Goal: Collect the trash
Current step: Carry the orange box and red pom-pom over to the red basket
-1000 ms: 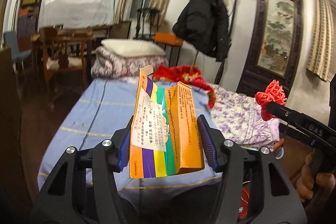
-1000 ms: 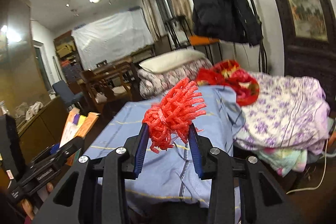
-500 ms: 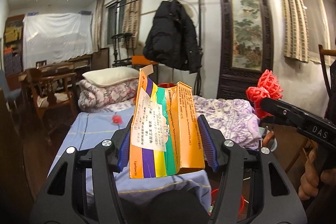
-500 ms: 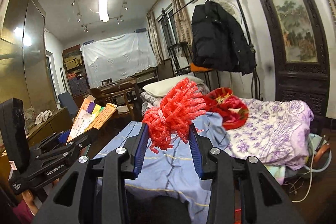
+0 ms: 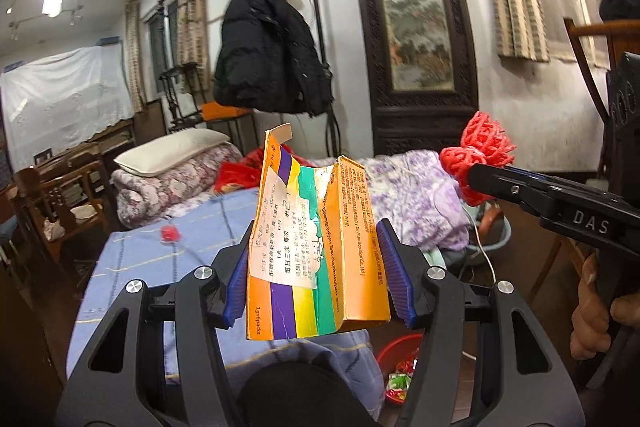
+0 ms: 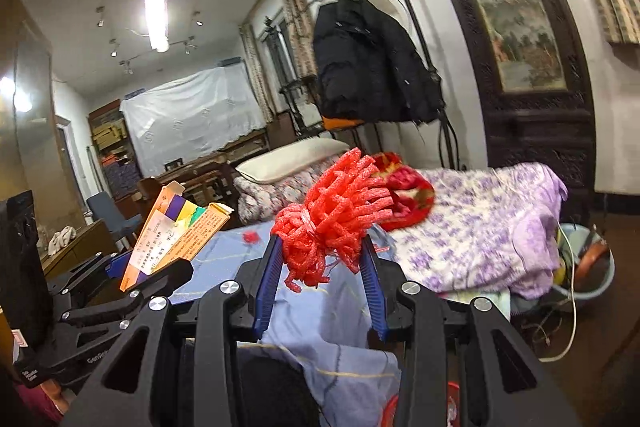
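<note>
Left wrist view: the left claw is clamped on a flattened orange box, both blue pads pressed against its edges, so the jaws are only as wide as the squashed carton. The box stands upright between the fingers, torn flap up top, white label facing the camera. Off to the claw's right the right claw pokes in sideways, pinching a red foam net, with the hand on its handle. Past the box there's a bed with a small red scrap on the blue sheet. Below and right of the jaws, a red bin with wrappers inside.

Right wrist view: the right claw is closed on the foam net, which bulges out above the pads, jaws roughly a third open around it. Left of it sits the left claw with the box tilted in its grip. The scrap lies on the bed just ahead-left of the net, not touching anything held
</note>
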The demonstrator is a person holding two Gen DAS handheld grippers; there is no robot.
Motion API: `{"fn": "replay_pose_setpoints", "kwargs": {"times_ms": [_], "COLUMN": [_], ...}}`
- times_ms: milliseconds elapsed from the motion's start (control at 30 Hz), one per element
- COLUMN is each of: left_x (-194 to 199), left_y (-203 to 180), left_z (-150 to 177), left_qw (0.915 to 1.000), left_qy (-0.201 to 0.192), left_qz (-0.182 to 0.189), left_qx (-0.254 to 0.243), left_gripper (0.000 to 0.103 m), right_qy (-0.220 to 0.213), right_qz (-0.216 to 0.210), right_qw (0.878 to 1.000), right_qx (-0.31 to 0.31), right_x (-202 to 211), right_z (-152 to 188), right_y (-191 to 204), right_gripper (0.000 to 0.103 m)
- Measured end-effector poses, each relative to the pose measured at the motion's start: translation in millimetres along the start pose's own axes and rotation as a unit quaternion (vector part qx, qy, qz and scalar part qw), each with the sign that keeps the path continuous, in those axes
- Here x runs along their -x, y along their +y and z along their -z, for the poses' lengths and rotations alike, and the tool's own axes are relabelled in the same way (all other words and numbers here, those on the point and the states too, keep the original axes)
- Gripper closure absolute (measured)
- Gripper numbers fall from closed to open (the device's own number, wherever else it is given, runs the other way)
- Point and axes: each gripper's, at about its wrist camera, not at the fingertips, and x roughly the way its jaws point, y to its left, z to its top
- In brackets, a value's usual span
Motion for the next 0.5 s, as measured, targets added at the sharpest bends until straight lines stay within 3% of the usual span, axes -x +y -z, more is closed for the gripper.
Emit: {"fn": "replay_pose_setpoints", "kwargs": {"times_ms": [300,500], "left_x": [-59.0,-92.3], "left_y": [-24.0,-33.8], "left_z": [19.3,35.6], "left_qw": [0.9980,0.9948], "left_qy": [0.056,0.094], "left_qz": [0.030,0.037], "left_qx": [-0.010,-0.013], "left_gripper": [0.046,0.046], "right_qy": [0.061,0.122], "right_qz": [0.032,0.048], "right_qw": [0.996,0.987], "right_qx": [-0.050,-0.091], "right_x": [-39.5,-73.3], "right_z": [38.9,82.3], "right_y": [-57.5,-96.7], "right_gripper": [0.064,0.064]}}
